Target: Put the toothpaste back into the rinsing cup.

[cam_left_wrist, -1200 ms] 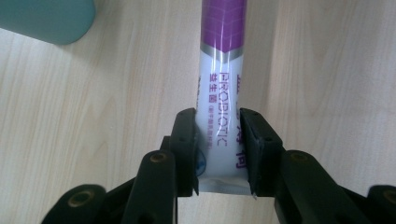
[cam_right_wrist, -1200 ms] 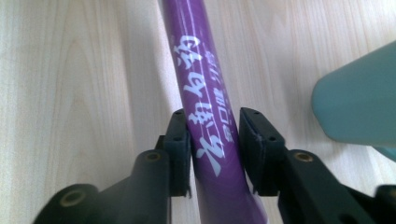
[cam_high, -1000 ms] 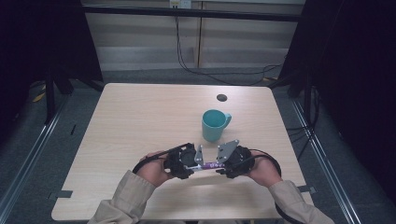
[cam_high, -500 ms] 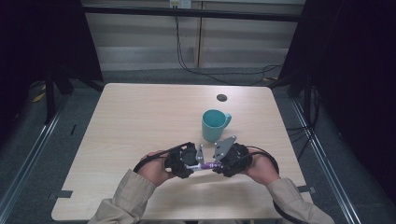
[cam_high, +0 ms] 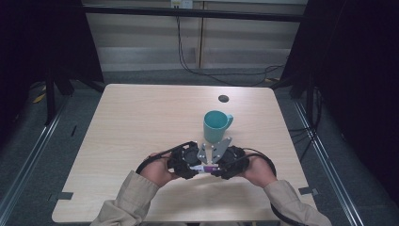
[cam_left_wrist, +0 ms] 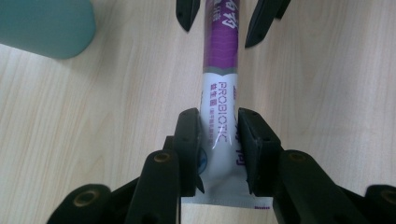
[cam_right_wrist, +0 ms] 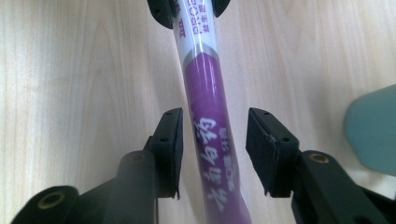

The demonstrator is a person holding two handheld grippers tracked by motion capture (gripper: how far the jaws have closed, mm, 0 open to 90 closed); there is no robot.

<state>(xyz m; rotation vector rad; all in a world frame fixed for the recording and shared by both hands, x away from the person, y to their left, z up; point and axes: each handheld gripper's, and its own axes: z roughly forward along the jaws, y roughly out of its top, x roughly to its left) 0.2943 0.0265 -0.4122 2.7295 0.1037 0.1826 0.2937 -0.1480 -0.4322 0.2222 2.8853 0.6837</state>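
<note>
In the high view, the left gripper (cam_high: 190,165) and right gripper (cam_high: 217,167) are meeting nose to nose over the table (cam_high: 136,122), sharing a purple-and-white probiotic sachet (cam_high: 205,167) just in front of the teal mug (cam_high: 215,126). In the left gripper view, the pads are pinching the sachet's white end firmly. In the right gripper view, the jaws have just been closing around the purple end but are not pressing yet. Judging by this, a tear-open step is beginning; next, the right gripper needs a firm bite.
</note>
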